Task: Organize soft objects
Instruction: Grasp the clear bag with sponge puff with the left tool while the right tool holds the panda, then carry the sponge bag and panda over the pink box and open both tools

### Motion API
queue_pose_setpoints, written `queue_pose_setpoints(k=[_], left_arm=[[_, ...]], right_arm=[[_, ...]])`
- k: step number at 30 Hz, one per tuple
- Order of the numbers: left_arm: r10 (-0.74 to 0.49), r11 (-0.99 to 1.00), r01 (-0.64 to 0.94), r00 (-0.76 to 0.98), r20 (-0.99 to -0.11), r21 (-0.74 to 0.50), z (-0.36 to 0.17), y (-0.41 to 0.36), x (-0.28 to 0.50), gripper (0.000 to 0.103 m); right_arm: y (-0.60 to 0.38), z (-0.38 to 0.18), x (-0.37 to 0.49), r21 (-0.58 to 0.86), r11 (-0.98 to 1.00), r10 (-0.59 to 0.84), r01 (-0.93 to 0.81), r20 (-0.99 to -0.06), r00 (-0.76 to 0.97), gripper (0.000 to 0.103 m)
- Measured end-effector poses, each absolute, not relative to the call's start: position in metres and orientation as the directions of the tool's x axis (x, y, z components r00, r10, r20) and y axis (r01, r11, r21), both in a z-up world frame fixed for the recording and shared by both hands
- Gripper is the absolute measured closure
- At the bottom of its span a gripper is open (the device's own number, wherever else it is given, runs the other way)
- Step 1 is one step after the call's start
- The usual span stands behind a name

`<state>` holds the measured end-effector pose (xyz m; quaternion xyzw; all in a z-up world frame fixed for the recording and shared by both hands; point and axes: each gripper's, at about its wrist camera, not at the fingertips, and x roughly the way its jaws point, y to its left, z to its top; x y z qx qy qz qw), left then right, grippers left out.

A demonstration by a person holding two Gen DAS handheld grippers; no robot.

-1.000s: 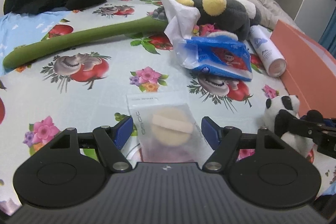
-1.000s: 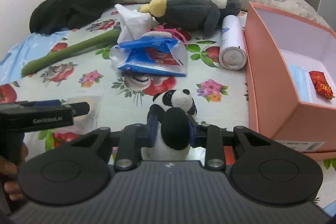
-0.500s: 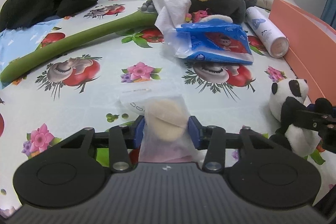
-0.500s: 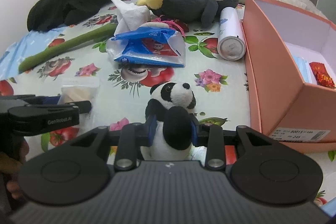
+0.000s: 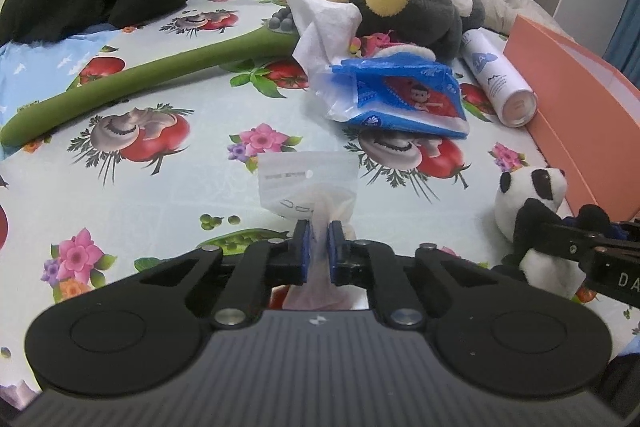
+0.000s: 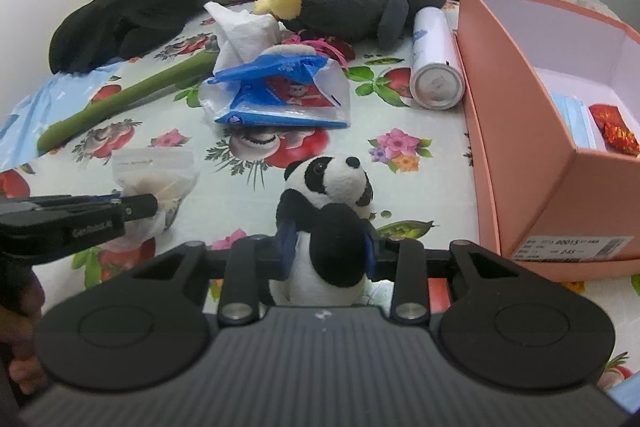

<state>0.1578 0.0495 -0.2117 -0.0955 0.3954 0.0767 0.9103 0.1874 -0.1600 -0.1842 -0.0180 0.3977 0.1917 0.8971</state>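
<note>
Your left gripper [image 5: 318, 239] is clenched on the clear plastic pouch with a beige powder puff [image 5: 310, 183], pinching its crumpled lower end so the flat top stands free above the flower-printed bedsheet [image 5: 168, 195]. Your right gripper [image 6: 327, 247] squeezes the small black-and-white panda plush [image 6: 326, 211] around its body, head upright, which keeps it from flopping. Both sit near the bed's front edge. The open salmon-pink cardboard box [image 6: 520, 131] stands along the right edge, just beside the panda, and looks like the likely destination. The sheet between panda and box wall is bare; the white spray can [image 6: 434, 67] lies further back against the box.
</note>
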Motion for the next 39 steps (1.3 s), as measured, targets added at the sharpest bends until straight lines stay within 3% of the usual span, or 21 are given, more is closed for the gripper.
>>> queue_pose_setpoints(k=[12, 39], left_arm=[[-0.005, 0.963, -0.188, 0.703, -0.711, -0.192, -0.178, 0.043, 0.151, 0.094], [-0.151, 0.961, -0.001, 0.836, -0.527, -0.277, 0.0, -0.052, 0.201, 0.094]], right_arm=[[-0.168, -0.163, 0.182, 0.131, 0.931, 0.331, -0.34, -0.696, 0.637, 0.069], [-0.25, -0.013, 0.21, 0.15, 0.936, 0.348, -0.317, -0.507, 0.788, 0.069]])
